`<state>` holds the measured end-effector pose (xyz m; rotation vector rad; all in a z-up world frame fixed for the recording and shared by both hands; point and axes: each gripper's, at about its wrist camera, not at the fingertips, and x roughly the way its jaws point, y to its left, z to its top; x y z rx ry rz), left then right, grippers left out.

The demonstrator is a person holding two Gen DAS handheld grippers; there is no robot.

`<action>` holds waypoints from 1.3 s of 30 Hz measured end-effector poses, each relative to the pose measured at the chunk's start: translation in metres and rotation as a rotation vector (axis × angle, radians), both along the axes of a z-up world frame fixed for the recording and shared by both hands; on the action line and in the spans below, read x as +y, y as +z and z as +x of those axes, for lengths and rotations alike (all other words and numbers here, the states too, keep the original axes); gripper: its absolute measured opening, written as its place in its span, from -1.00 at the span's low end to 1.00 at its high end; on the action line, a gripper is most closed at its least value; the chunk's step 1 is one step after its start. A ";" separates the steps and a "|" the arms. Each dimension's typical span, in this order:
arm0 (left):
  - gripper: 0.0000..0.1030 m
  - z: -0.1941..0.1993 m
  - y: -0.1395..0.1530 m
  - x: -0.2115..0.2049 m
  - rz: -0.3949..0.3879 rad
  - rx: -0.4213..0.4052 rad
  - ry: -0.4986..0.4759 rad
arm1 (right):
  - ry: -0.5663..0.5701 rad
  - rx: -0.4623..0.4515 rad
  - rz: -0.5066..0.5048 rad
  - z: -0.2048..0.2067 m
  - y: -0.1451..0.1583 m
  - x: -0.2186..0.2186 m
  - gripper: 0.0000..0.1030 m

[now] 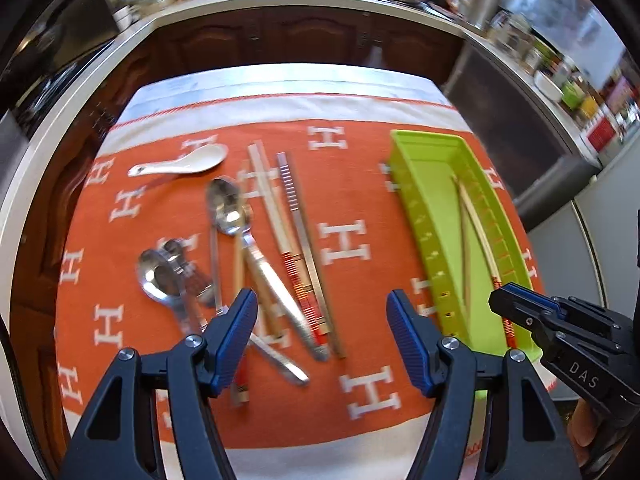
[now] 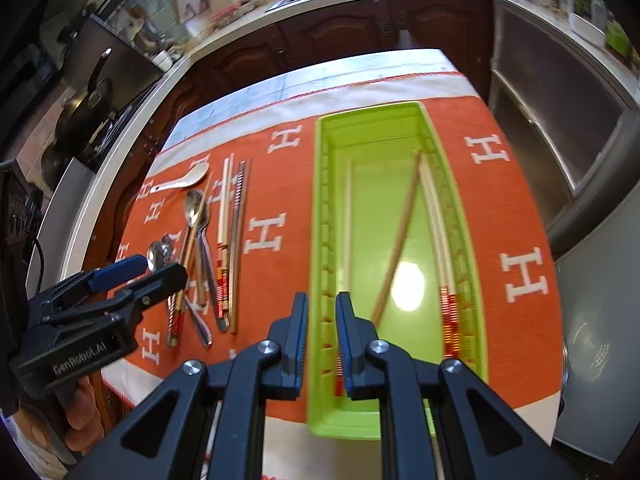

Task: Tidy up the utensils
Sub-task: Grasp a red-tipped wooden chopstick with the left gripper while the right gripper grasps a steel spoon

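The left gripper (image 1: 322,336) is held wide and empty above the loose utensils (image 1: 256,264), whose long axes run away from it. The right gripper (image 2: 322,336), narrowed, straddles the green tray's (image 2: 320,208) wall; whether it grips a chopstick cannot be told.

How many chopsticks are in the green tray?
3: left-wall white one, wooden one lying diagonally mid-tray, right-wall white one with a red end; blur may hide another there.
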<state>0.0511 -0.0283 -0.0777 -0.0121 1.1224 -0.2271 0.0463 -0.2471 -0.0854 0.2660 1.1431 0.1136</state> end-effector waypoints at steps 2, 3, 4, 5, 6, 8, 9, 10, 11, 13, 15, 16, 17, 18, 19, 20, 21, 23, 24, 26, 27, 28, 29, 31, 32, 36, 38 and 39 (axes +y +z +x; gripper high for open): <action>0.27 -0.002 -0.001 0.019 -0.021 0.007 0.032 | 0.024 0.004 -0.006 0.003 0.000 0.010 -0.73; 0.27 -0.004 -0.001 0.026 -0.026 0.009 0.043 | 0.037 0.005 -0.008 0.005 0.000 0.016 -0.73; 0.27 -0.005 -0.002 0.033 -0.030 0.011 0.057 | 0.046 0.005 -0.009 0.006 0.000 0.021 -0.73; 0.27 -0.006 -0.002 0.042 -0.034 0.011 0.072 | 0.056 0.006 -0.011 0.008 0.000 0.026 -0.73; 0.27 -0.006 -0.003 0.051 -0.038 0.012 0.086 | 0.067 0.008 -0.013 0.010 0.000 0.032 -0.73; 0.27 -0.006 -0.006 0.067 -0.043 0.018 0.115 | 0.084 0.009 -0.013 0.013 -0.001 0.042 -0.73; 0.27 -0.005 -0.007 0.072 -0.048 0.021 0.126 | 0.094 0.009 -0.014 0.015 -0.001 0.046 -0.73; 0.27 -0.004 -0.009 0.081 -0.059 0.026 0.143 | 0.106 0.009 -0.015 0.017 -0.002 0.051 -0.73; 0.27 -0.003 -0.011 0.086 -0.066 0.029 0.151 | 0.115 0.009 -0.014 0.020 -0.003 0.055 -0.73; 0.26 0.001 -0.015 0.097 -0.076 0.035 0.163 | 0.136 0.009 -0.002 0.025 -0.005 0.063 -0.73; 0.26 0.006 -0.017 0.103 -0.083 0.040 0.163 | 0.149 0.013 0.015 0.032 -0.009 0.071 -0.73; 0.24 0.009 -0.019 0.106 -0.090 0.043 0.161 | 0.151 0.014 0.027 0.036 -0.010 0.074 -0.73; 0.17 0.012 -0.020 0.108 -0.095 0.044 0.161 | 0.153 0.016 0.046 0.040 -0.012 0.077 -0.73; 0.14 0.015 -0.022 0.110 -0.102 0.046 0.160 | 0.156 0.023 0.065 0.045 -0.014 0.081 -0.73; 0.10 0.018 -0.022 0.110 -0.107 0.048 0.159 | 0.160 0.027 0.077 0.048 -0.016 0.085 -0.73; 0.07 0.021 -0.024 0.111 -0.113 0.050 0.156 | 0.167 0.029 0.090 0.052 -0.018 0.089 -0.73; 0.05 0.025 -0.026 0.112 -0.119 0.053 0.152 | 0.170 0.032 0.096 0.055 -0.020 0.092 -0.73; -0.09 0.031 -0.028 0.109 -0.128 0.057 0.130 | 0.178 0.040 0.101 0.063 -0.025 0.099 -0.73; -0.15 0.034 -0.029 0.107 -0.132 0.058 0.115 | 0.180 0.041 0.104 0.065 -0.027 0.101 -0.73; -0.36 0.042 -0.033 0.100 -0.136 0.056 0.082 | 0.178 0.048 0.111 0.071 -0.033 0.105 -0.73; -0.42 0.045 -0.035 0.097 -0.137 0.056 0.072 | 0.175 0.050 0.114 0.073 -0.035 0.105 -0.73; -0.53 0.048 -0.037 0.094 -0.138 0.059 0.062 | 0.168 0.055 0.115 0.076 -0.038 0.104 -0.73; -0.62 0.053 -0.040 0.090 -0.148 0.064 0.044 | 0.161 0.060 0.117 0.079 -0.041 0.103 -0.73; -0.70 0.062 -0.047 0.082 -0.172 0.076 0.008 | 0.152 0.069 0.123 0.082 -0.046 0.101 -0.73; -0.72 0.066 -0.051 0.078 -0.175 0.083 -0.006 | 0.148 0.073 0.123 0.083 -0.048 0.100 -0.73; -0.78 0.077 -0.066 0.066 -0.172 0.116 -0.031 | 0.140 0.090 0.126 0.085 -0.056 0.096 -0.73; -0.81 0.080 -0.074 0.061 -0.171 0.133 -0.039 | 0.138 0.093 0.131 0.086 -0.058 0.094 -0.73; -0.81 0.080 -0.077 0.060 -0.168 0.139 -0.042 | 0.136 0.094 0.134 0.086 -0.059 0.093 -0.73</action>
